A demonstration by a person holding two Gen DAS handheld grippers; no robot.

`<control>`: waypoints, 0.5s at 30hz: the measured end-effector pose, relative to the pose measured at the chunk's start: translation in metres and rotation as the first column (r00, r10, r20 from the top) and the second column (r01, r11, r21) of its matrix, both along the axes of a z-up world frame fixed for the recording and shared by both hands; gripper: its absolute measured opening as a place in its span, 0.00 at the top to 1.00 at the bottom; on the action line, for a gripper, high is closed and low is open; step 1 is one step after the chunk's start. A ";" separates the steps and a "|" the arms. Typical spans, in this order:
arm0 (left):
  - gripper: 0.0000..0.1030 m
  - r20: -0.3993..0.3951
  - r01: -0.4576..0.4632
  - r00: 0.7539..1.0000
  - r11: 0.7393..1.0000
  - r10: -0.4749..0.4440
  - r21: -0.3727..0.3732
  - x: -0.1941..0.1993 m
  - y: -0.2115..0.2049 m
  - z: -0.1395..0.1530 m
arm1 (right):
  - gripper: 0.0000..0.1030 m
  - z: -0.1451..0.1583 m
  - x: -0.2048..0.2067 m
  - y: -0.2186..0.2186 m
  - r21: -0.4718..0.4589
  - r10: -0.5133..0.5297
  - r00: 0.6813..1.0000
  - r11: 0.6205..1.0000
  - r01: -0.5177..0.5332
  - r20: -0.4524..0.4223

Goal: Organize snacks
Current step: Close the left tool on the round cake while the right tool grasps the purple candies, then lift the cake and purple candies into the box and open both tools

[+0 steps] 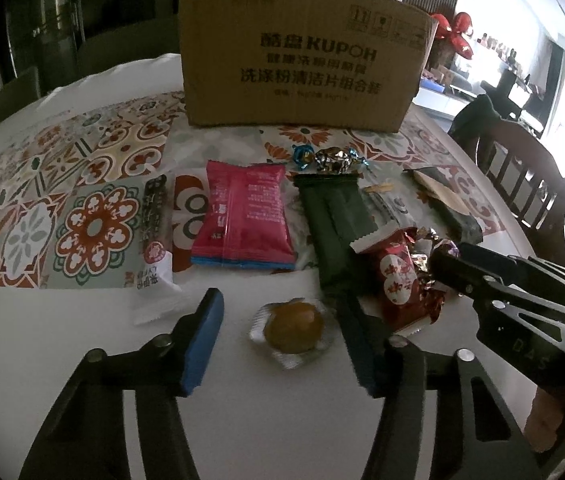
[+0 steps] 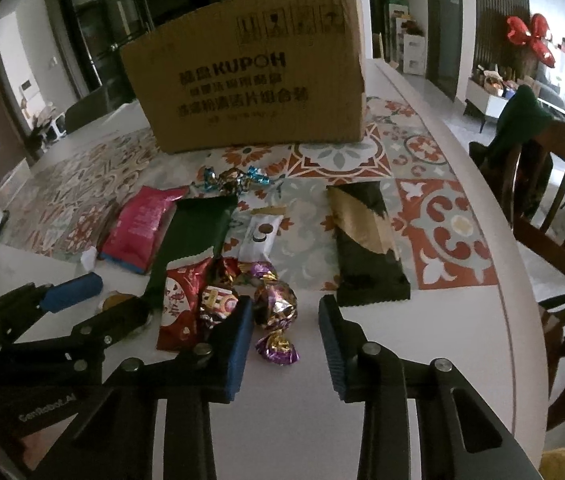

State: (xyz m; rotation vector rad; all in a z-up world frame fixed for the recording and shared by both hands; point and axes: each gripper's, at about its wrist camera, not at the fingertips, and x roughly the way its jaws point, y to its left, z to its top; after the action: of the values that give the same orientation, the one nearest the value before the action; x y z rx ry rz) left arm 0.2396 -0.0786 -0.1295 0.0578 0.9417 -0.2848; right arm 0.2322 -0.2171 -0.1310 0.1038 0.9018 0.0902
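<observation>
A cardboard box (image 1: 302,64) stands at the back of the table; it also shows in the right wrist view (image 2: 254,76). Snacks lie in front of it: a pink packet (image 1: 242,216), a green packet (image 1: 334,224), a red packet (image 1: 398,280), a black-and-gold packet (image 2: 366,240). My left gripper (image 1: 278,320) is open, its fingers either side of a clear-wrapped yellow pastry (image 1: 292,326) on the table. My right gripper (image 2: 286,320) is open, with a purple foil candy (image 2: 276,308) between its fingers, nearer the left one.
A patterned mat (image 1: 82,184) covers the table's middle. Foil candies (image 1: 330,158) lie near the box. A white packet (image 1: 158,240) lies left of the pink one. A wooden chair (image 2: 562,208) stands at the table's right edge.
</observation>
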 end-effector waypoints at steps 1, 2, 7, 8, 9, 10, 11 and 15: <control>0.54 0.006 0.000 1.000 1.000 0.000 0.015 0.000 -0.001 0.000 | 0.70 0.000 0.000 0.001 -0.002 0.002 1.000 1.000 -0.002 0.001; 0.59 0.014 0.000 1.000 0.999 -0.001 0.034 -0.001 -0.002 0.000 | 0.72 0.000 0.001 0.001 -0.005 0.004 1.000 1.000 -0.004 0.002; 0.62 0.005 0.005 1.000 1.000 -0.005 0.010 -0.001 0.001 0.001 | 0.80 -0.001 -0.001 0.004 -0.023 0.010 1.000 1.000 -0.010 0.007; 0.64 0.002 0.003 1.000 1.000 -0.003 0.001 -0.001 0.003 0.002 | 0.80 0.000 -0.001 0.003 -0.023 0.012 1.000 1.000 -0.012 0.006; 0.66 0.000 0.002 1.000 1.000 -0.002 -0.005 -0.001 0.003 0.002 | 0.80 0.000 -0.002 0.004 -0.023 0.013 1.000 1.000 -0.013 0.006; 0.68 0.003 0.000 1.000 1.000 0.000 -0.008 -0.001 0.005 0.004 | 0.80 0.000 -0.002 0.004 -0.026 0.014 1.000 1.000 -0.013 0.007; 0.70 0.008 0.000 1.000 1.000 0.000 -0.005 -0.002 0.004 0.005 | 0.80 0.001 -0.004 0.005 -0.032 0.016 1.000 0.999 -0.015 0.011; 0.70 0.016 0.010 1.000 1.000 -0.010 0.000 -0.007 0.004 0.008 | 0.80 0.007 -0.010 0.008 -0.050 0.027 0.999 0.998 -0.026 0.029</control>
State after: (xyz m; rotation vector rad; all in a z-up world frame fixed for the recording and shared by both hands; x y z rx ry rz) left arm 0.2330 -0.0743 -0.1218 0.0648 0.9259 -0.2926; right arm 0.2226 -0.2088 -0.1237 0.0443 0.8752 0.0940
